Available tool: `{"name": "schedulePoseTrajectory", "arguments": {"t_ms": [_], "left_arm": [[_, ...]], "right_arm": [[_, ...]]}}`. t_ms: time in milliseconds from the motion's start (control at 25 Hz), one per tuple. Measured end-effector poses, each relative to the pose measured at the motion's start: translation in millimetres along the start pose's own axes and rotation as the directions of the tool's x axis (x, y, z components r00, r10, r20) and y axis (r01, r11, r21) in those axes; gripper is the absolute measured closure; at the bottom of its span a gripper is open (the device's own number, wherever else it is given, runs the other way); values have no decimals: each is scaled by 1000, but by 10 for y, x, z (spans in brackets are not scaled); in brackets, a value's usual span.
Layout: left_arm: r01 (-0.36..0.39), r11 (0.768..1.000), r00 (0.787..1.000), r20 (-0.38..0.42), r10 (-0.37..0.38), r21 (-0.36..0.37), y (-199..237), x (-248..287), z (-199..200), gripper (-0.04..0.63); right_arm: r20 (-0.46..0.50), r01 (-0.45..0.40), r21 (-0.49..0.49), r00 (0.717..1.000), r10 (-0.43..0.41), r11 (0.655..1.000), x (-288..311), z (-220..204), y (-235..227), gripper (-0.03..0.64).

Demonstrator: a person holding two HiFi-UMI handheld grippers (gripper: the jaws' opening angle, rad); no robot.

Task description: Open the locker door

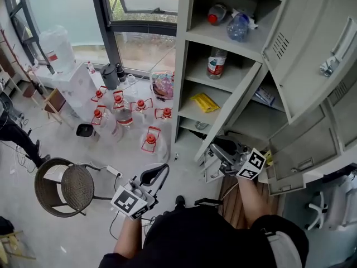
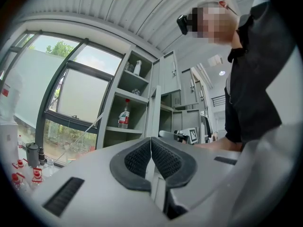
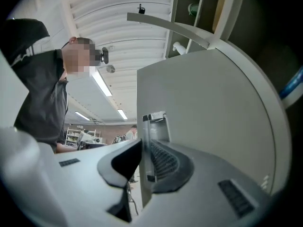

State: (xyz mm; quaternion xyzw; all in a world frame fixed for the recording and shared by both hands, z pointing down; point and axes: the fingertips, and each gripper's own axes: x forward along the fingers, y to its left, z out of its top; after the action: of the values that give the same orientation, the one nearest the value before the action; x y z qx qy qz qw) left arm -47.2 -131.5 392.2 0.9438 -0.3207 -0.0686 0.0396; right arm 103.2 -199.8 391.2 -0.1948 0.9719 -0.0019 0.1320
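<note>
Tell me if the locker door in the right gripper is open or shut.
Open: the locker door stands swung out from the shelves, its edge between the right gripper's fingers.

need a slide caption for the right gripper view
Right claw gripping the edge of a grey locker door, ceiling lights behind.

Your locker door was a plain light-grey metal panel, and it already stood swung well out from the front of the locker. From your head you saw it almost edge-on, a narrow strip slanting from the shelves down toward you. Its free edge carried a small metal latch piece and stood upright between the pads of your right claw, which pressed on it from both sides. The broad face beside that claw was bare and smooth.
</note>
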Motion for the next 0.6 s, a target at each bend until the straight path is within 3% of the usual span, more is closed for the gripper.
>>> {"name": "schedulePoseTrajectory", "arguments": {"t_ms": [320, 600], "left_arm": [[-6, 1000, 1000, -10, 6, -26, -192, -395, -167, 578], [13, 999, 1000, -19, -14, -44, -324, -430, -259, 578]], "right_arm": [[-28, 14, -16, 1000, -14, 1000, 14, 2, 35, 546], [-58, 3, -15, 998, -4, 1000, 4, 11, 36, 546]]}}
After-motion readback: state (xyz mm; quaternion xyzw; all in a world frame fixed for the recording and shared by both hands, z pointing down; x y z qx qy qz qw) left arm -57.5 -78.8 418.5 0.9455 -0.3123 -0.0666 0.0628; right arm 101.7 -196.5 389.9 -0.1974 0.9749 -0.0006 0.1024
